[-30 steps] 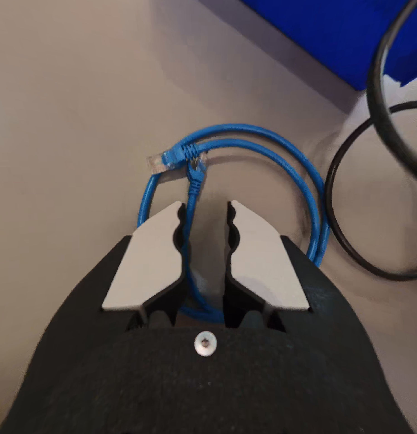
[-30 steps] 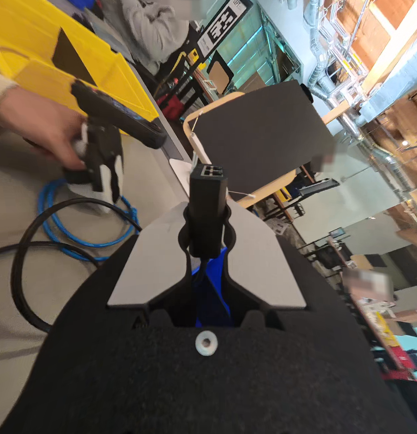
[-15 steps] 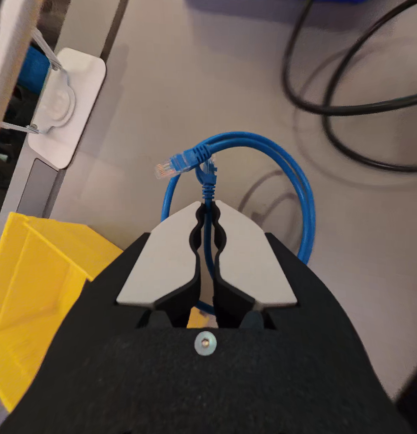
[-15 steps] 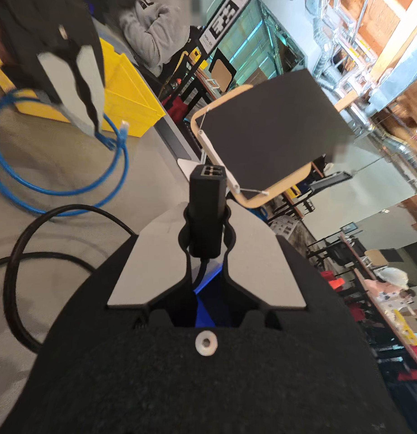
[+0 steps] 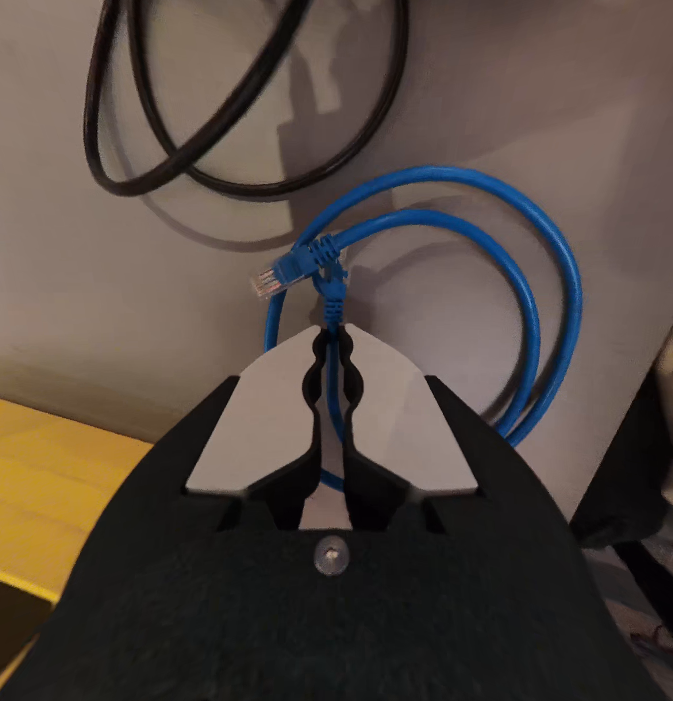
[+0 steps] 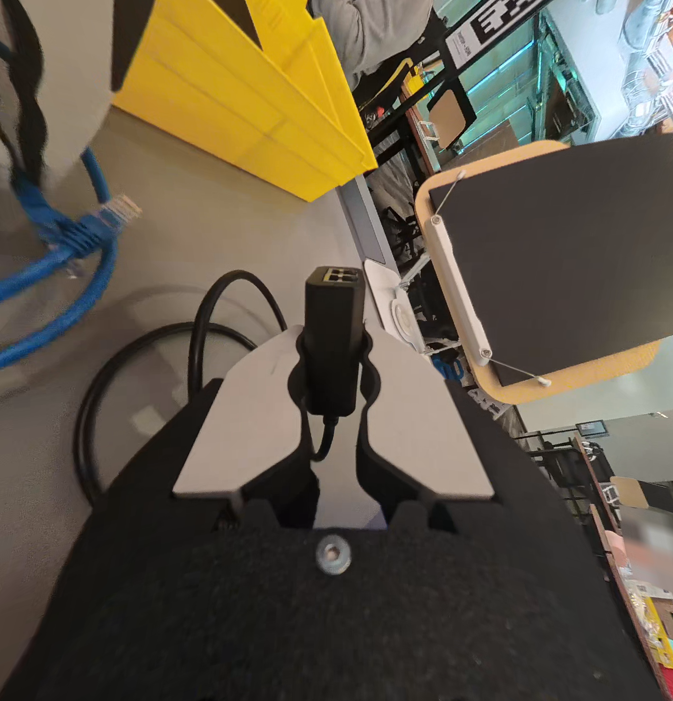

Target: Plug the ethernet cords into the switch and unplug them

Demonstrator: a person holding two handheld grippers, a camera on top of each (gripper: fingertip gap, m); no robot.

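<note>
My left gripper (image 5: 332, 329) is shut on a coiled blue ethernet cord (image 5: 532, 288), pinching it just behind one boot. Its clear plug (image 5: 268, 282) sticks out to the left, in front of the fingertips. The coil hangs above the grey table. My right gripper (image 6: 333, 333) is shut on the black switch (image 6: 333, 333), held upright with its ports (image 6: 337, 274) facing away. The switch's black lead (image 6: 137, 349) loops over the table. In the right wrist view the blue cord (image 6: 58, 258) and its plug (image 6: 117, 208) hang at the left, close to the switch.
A yellow bin (image 6: 251, 102) stands on the table behind the switch; it also shows in the left wrist view (image 5: 43, 474). A black cable (image 5: 229, 125) loops on the table. A black board with a wooden rim (image 6: 562, 265) stands beyond the table edge. A person in grey (image 6: 369, 26) stands far behind. The gap from one gripper's tips to the other's is roughly 15 centimeters.
My left gripper closed on the blue cord, lifted it off the table and carried it towards the switch. My right gripper kept its hold on the switch and turned towards the table.
</note>
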